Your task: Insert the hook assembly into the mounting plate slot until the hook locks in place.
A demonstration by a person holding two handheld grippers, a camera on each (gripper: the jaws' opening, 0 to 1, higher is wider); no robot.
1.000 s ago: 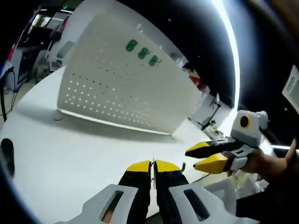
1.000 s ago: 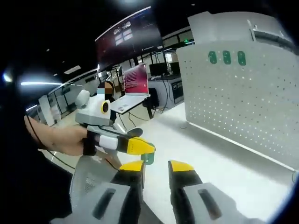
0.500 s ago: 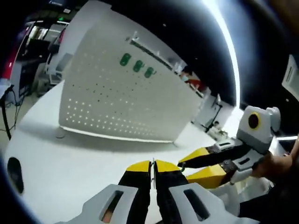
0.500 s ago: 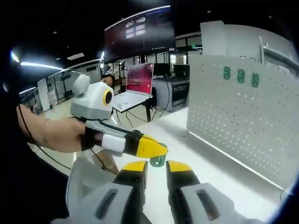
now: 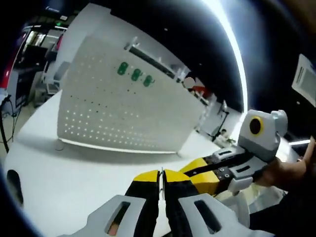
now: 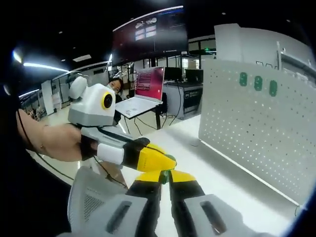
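Observation:
The white perforated mounting plate (image 5: 128,108) (image 6: 256,123) stands upright on the white table (image 5: 64,173), with three green hooks (image 5: 134,75) (image 6: 257,82) fixed near its top edge. In the right gripper view, a small green hook (image 6: 165,176) sits between the nearly closed yellow jaws of my right gripper (image 6: 164,174). My left gripper (image 6: 160,159) reaches in from the left, its tips meeting the same hook. In the left gripper view, my left gripper (image 5: 161,174) is shut, and the right gripper (image 5: 197,174) presses in beside its tips. Both are well in front of the plate.
A hand (image 6: 49,143) holds the left gripper. Behind it stand a laptop with a pink screen (image 6: 148,84) on a desk and a large dark display (image 6: 148,34) overhead. A grey mesh chair back (image 6: 94,197) lies below. A dark object (image 5: 11,180) sits at the table's left edge.
The two grippers have come together. The right gripper's jaws, open a second ago, have closed around the green hook at the left gripper's tips.

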